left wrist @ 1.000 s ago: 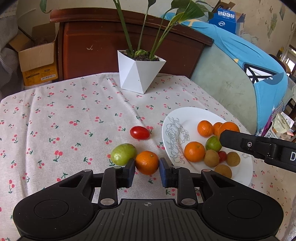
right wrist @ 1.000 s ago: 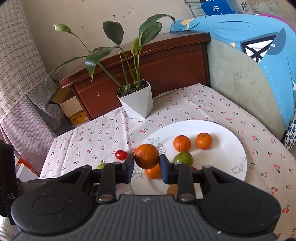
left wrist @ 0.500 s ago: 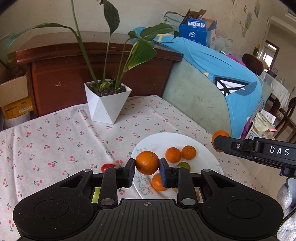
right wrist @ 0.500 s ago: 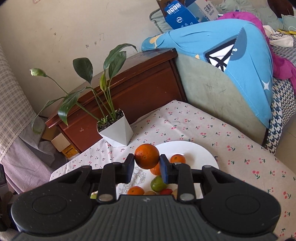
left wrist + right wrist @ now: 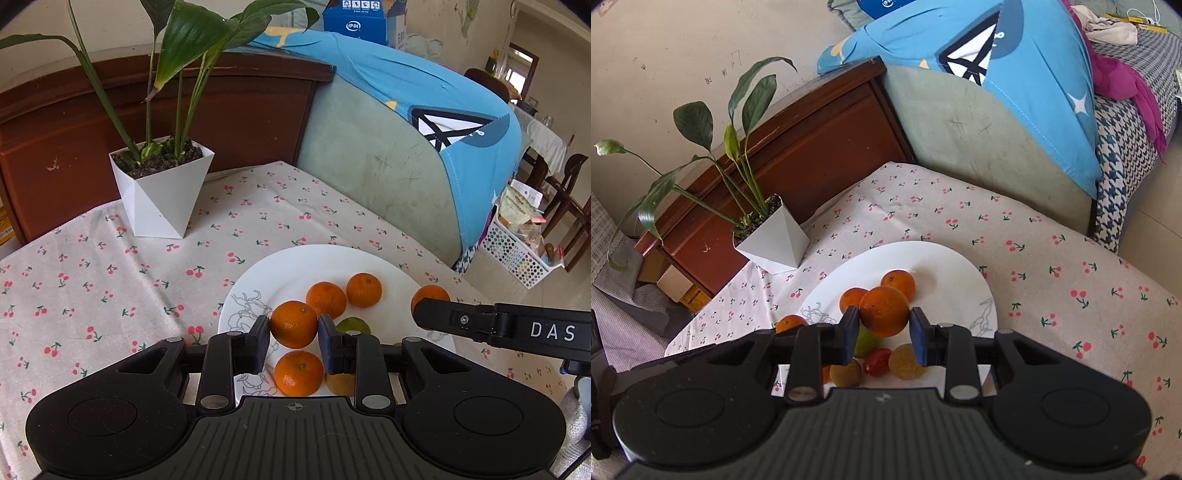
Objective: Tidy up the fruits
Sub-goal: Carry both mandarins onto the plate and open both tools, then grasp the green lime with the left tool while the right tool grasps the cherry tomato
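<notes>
My left gripper (image 5: 293,341) is shut on an orange (image 5: 293,324) and holds it above the near left part of the white plate (image 5: 291,262). My right gripper (image 5: 884,334) is shut on another orange (image 5: 884,311) above the same plate (image 5: 945,266); it also shows at the right of the left wrist view (image 5: 430,295). On the plate lie several oranges (image 5: 364,290), a green fruit (image 5: 867,341), a red tomato (image 5: 877,362) and brown kiwis (image 5: 905,361).
A white pot with a leafy plant (image 5: 162,192) stands at the back of the cherry-print tablecloth (image 5: 92,280). A wooden cabinet (image 5: 236,110) and a sofa with a blue cover (image 5: 424,122) stand behind the table. A white basket (image 5: 517,254) sits on the floor right.
My left gripper closed on the orange on the cloth, lifted it and carried it right over the plate. My right gripper rose, still holding its orange above the plate.
</notes>
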Demonstrator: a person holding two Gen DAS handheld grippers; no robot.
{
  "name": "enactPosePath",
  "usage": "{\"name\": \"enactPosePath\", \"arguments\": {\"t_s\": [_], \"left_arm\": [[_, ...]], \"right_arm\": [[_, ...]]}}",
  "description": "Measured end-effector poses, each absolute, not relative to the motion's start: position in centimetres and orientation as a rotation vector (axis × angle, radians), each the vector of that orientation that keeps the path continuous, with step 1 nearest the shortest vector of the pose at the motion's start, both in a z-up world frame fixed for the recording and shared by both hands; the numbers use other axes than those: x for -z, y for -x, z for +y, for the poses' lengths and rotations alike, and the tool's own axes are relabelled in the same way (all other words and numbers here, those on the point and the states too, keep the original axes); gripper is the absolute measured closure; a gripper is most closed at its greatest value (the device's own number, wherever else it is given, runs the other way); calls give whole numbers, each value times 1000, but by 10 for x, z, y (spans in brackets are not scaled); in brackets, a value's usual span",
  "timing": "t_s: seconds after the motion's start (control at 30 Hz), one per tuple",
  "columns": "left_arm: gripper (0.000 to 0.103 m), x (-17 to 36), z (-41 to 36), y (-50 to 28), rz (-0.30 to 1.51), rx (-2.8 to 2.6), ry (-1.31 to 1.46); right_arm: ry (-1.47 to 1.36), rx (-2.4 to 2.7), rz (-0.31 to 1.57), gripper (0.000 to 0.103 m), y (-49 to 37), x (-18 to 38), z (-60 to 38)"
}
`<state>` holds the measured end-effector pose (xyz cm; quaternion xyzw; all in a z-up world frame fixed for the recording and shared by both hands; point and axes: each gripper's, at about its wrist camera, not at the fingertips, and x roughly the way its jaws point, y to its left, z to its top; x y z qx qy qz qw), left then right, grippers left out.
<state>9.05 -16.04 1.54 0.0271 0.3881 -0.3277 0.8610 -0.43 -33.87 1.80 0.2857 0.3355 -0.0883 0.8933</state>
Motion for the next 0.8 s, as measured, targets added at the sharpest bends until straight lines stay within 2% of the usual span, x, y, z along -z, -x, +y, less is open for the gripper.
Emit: {"name": "enactPosePath", "arguments": {"t_s": [0.3,0.37,0.8], "left_arm": [[74,-15,-165,-89,815,695,-53],[59,-18,-164,-89,811,689,-41],[41,-53,-122,-99,779,585,43]], "right_arm": [[-637,213,721,72,3,-8,-343],[-638,217,716,70,3,-8,-343],[-646,173,677,69,0,-19,-334]]}}
